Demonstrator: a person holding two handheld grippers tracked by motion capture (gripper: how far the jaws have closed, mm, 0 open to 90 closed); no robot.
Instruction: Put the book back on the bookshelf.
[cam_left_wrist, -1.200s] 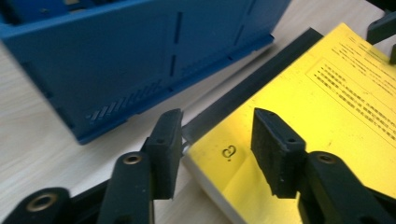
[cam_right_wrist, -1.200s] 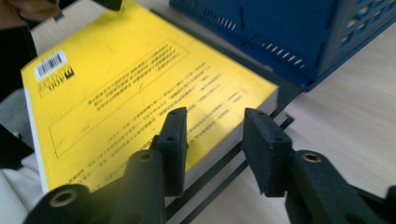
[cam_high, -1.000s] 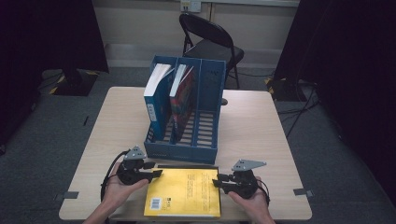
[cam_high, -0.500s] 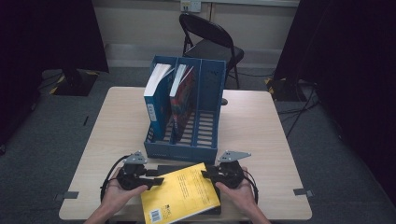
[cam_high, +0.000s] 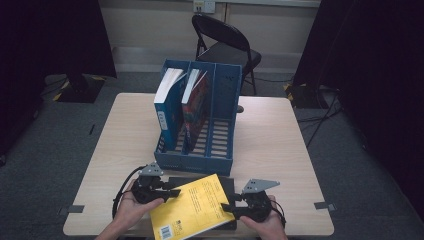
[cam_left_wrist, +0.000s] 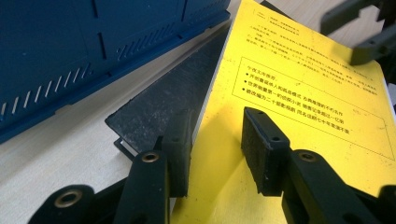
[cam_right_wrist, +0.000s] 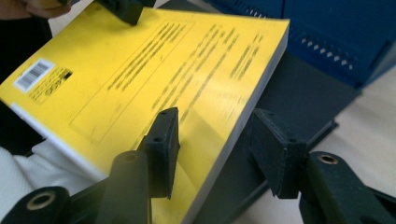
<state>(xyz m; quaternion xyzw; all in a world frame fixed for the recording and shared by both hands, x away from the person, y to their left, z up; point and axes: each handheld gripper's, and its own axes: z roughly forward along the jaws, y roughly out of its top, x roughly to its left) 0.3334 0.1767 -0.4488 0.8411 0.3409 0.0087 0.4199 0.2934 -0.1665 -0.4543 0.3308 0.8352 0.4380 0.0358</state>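
A yellow paperback (cam_high: 192, 210) lies askew on a black book (cam_high: 227, 184) at the table's front edge, its barcode corner jutting toward me. My left gripper (cam_high: 172, 192) has its jaws across the yellow book's (cam_left_wrist: 299, 93) left edge. They have just been closing, one pad (cam_left_wrist: 261, 149) on the cover, the other at the page edge. My right gripper (cam_high: 227, 207) straddles the yellow book's (cam_right_wrist: 140, 70) right edge. Its jaws have just been opening, and the lower pad (cam_right_wrist: 275, 149) stands clear of the book.
A blue three-slot file rack (cam_high: 200, 162) stands mid-table just beyond the books, with a book each in its left and middle slots. A folding chair (cam_high: 225, 45) sits behind the table (cam_high: 280, 150). Dark curtains hang at both sides.
The yellow book has swung counterclockwise from square to slanted on the black book. The right gripper shifted along the book's right side and its jaws have parted.
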